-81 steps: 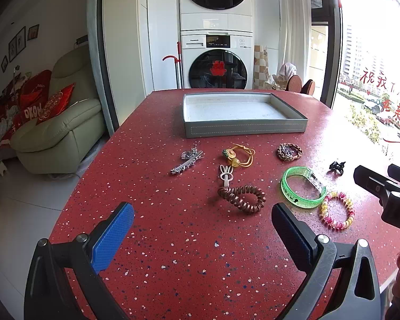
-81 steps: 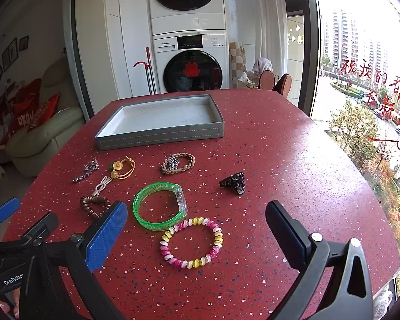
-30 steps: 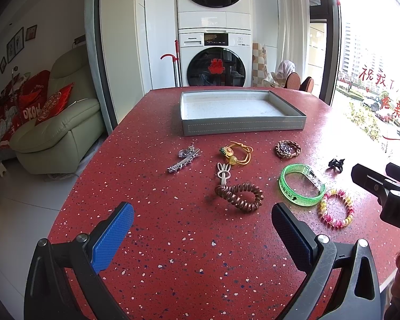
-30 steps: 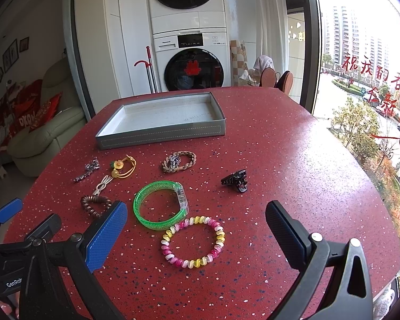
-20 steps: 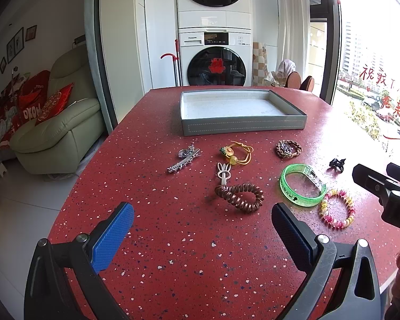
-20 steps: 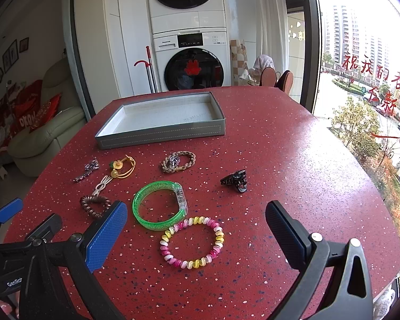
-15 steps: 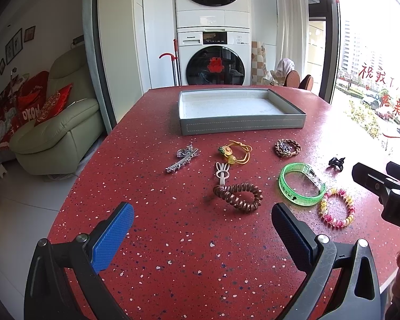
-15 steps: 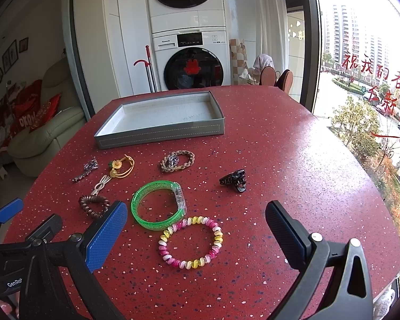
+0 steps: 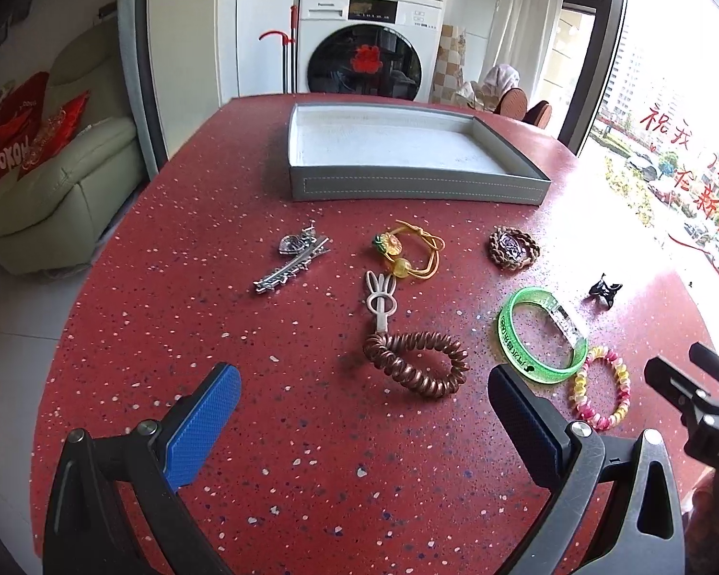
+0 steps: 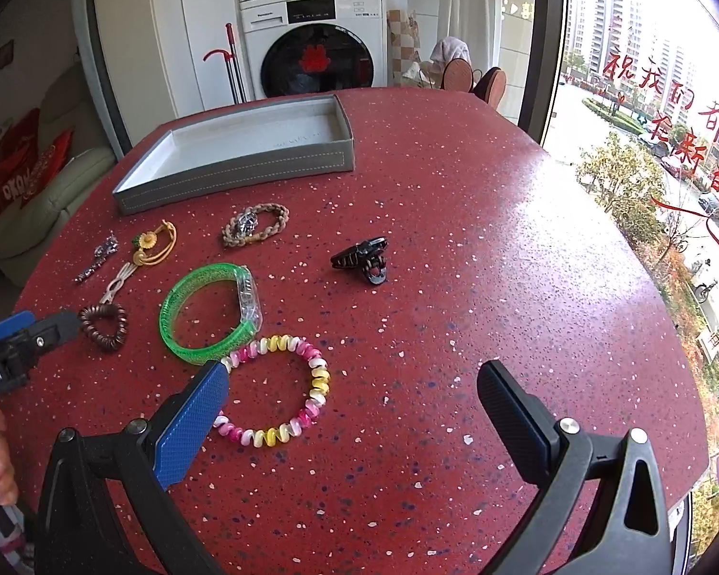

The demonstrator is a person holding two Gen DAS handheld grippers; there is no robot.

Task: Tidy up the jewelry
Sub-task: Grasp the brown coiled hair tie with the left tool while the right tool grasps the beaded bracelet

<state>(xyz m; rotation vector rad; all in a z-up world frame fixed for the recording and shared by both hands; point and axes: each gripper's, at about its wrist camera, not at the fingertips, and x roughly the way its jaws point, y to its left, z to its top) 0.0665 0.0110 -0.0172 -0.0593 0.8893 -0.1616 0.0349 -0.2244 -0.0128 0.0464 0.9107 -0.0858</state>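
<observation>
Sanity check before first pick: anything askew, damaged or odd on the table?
Nothing damaged or spilled. The grey tray sits empty while all the pieces lie loose on the red table. Only quirk: the green bangle touches the pink-and-yellow bead bracelet. Left gripper and right gripper are open, holding nothing.

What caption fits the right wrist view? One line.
Open right gripper above a beaded bracelet beside a green bangle; tray empty.

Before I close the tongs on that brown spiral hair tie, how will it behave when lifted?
The brown spiral hair tie looks like coiled plastic cord, so it will likely squash and stretch rather than stay rigid. It lies already bent out of round, which suggests floppiness. The pale bunny clip seems attached, so it may dangle and swing.
</observation>
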